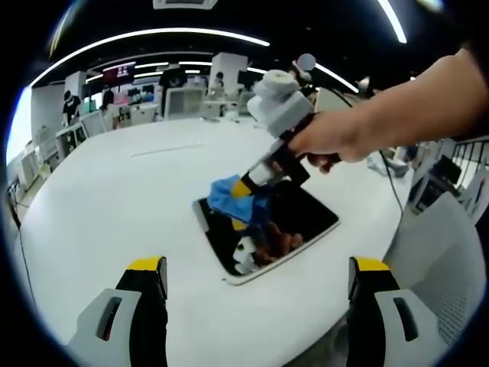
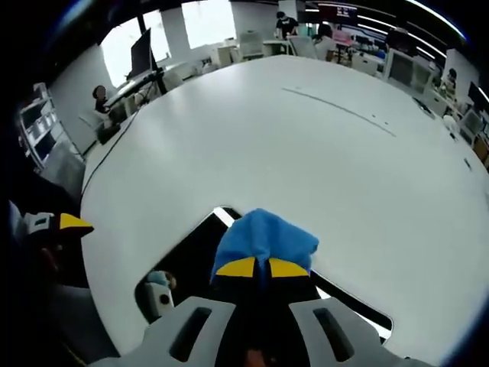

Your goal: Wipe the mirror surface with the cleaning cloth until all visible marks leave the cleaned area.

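Here the right hand-held gripper [image 2: 263, 267], jaws clamped on the blue cloth [image 2: 263, 233], presses it on the mirror [image 1: 298, 222]; the left hand-held gripper [image 1: 256, 279] hangs apart, jaws wide, nearer the bench [image 1: 137, 199] edge

A large white round counter [image 1: 137, 191] takes most of both views; a thin line [image 2: 336, 111] runs across its top. Behind it stand desks with monitors [image 1: 183, 99] and a few people [image 1: 70, 105]. Long ceiling lights [image 1: 153, 34] curve above. A grey chair [image 1: 439, 252] stands just beside the counter edge. Bright windows [image 2: 206, 19] show in the right gripper view.
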Available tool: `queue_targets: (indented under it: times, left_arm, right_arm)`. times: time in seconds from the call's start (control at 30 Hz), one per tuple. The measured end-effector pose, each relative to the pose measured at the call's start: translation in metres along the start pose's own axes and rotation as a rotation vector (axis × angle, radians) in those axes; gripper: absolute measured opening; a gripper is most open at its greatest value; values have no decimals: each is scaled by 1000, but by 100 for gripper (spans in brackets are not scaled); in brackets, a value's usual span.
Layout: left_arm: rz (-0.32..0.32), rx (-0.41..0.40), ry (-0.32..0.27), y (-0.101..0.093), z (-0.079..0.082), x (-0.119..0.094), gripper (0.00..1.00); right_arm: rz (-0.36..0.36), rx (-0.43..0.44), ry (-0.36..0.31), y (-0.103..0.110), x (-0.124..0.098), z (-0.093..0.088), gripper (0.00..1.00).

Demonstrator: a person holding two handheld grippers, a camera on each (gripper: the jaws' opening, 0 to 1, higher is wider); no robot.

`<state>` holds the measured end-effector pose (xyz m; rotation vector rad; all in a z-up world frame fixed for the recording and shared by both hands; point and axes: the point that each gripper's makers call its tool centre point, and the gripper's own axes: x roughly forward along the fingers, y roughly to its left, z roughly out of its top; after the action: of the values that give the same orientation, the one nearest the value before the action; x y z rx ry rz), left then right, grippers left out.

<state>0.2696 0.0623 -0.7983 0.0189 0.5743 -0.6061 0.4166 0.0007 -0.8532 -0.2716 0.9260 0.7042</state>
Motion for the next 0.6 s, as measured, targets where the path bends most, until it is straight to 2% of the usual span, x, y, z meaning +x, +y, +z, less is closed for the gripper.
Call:
queue_targets:
  times: [0.6]
  left_arm:
    - [-1, 11, 0, -1, 0, 0, 99]
  right_arm:
    - [5, -11, -15, 22, -14, -20, 0]
